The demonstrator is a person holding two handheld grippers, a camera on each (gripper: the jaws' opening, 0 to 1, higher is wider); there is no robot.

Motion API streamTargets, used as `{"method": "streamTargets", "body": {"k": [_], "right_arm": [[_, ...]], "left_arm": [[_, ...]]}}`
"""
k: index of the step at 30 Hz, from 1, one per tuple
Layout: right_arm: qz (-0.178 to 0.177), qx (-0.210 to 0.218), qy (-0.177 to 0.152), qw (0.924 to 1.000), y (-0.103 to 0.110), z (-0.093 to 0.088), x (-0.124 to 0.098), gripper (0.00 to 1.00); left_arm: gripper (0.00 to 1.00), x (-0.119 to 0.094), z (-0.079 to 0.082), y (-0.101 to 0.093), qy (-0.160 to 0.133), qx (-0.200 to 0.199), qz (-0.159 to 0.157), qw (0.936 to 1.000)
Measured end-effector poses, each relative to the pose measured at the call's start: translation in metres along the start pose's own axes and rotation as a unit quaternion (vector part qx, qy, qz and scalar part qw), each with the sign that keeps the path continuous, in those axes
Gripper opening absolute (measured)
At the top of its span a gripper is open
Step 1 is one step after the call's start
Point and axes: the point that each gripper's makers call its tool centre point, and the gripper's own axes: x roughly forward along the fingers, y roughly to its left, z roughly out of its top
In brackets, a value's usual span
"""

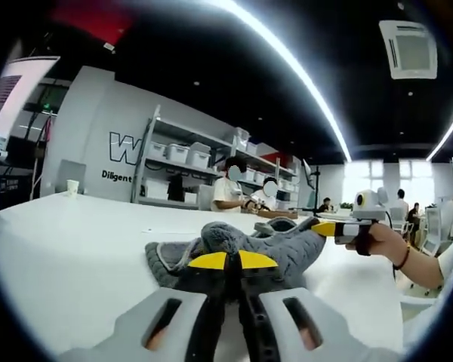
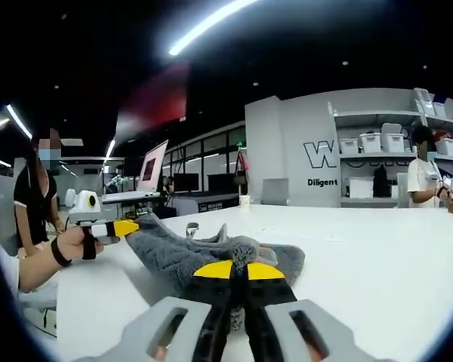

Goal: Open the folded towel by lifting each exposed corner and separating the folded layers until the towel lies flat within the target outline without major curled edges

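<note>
A grey fluffy towel (image 1: 275, 245) lies bunched and rumpled on the white table (image 1: 75, 241). In the left gripper view my left gripper (image 1: 232, 261) has its yellow-tipped jaws pressed together on the towel's near edge. My right gripper (image 1: 326, 228), held by a hand, comes in from the right and pinches the far corner. In the right gripper view the towel (image 2: 174, 253) stretches between my right gripper (image 2: 238, 270), shut on its near edge, and my left gripper (image 2: 125, 227) at the far corner. No target outline is visible.
A paper cup (image 1: 72, 186) (image 2: 244, 200) stands near the table's far edge. Shelves with white bins (image 1: 189, 154) line the back wall, with people seated nearby. A person (image 2: 38, 204) stands past the table's left end. Bare tabletop (image 2: 377, 256) surrounds the towel.
</note>
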Motion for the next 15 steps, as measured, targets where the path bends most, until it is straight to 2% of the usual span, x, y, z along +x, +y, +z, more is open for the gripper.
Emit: {"method": "streamTargets", "body": {"k": [3, 9, 15], "right_arm": [[0.002, -0.001, 0.002, 1.0, 0.008, -0.004, -0.01, 0.0], [0.007, -0.023, 0.011, 0.9996, 0.019, -0.012, -0.016, 0.0], [0.012, -0.039, 0.015, 0.999, 0.023, -0.016, -0.018, 0.0]], "left_arm": [[0.02, -0.003, 0.0, -0.005, 0.008, 0.024, -0.006, 0.9997], [0.02, -0.012, 0.0, -0.014, 0.012, 0.033, -0.017, 0.9992], [0.03, -0.018, -0.011, -0.019, 0.046, 0.058, -0.023, 0.997]]}}
